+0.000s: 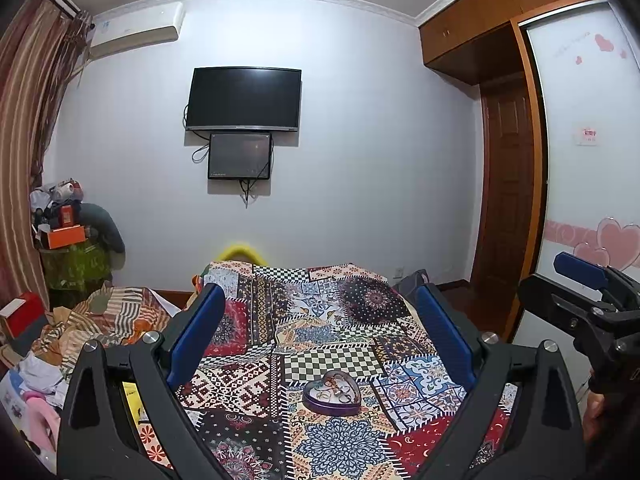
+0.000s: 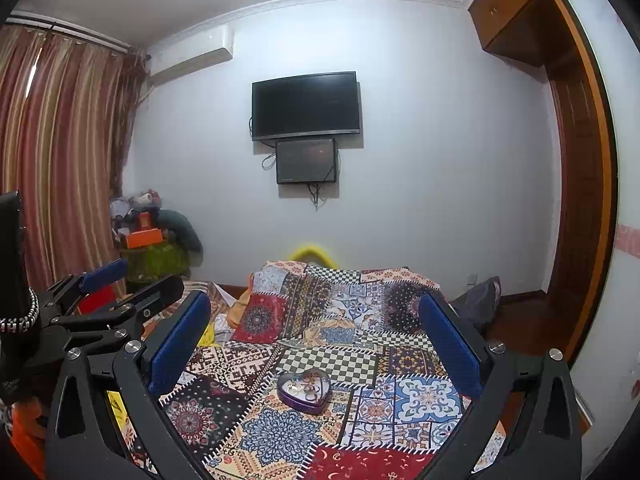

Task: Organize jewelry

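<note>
Both tools (image 1: 320, 328) (image 2: 316, 332) agape above heart-shaped purple tin (image 1: 332, 393) on patchwork cloth (image 1: 320, 320).

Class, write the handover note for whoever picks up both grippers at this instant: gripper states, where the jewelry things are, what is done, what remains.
Left gripper: open, empty, raised above the bed.
Right gripper: open, empty, alongside the left.
Heart-shaped purple tin lies open on the patchwork bedspread, ahead of both grippers, neither touching it. Small jewelry pieces are inside; too small to tell which.
Done: nothing evident.
Left: approach the tin and sort its pieces.
</note>
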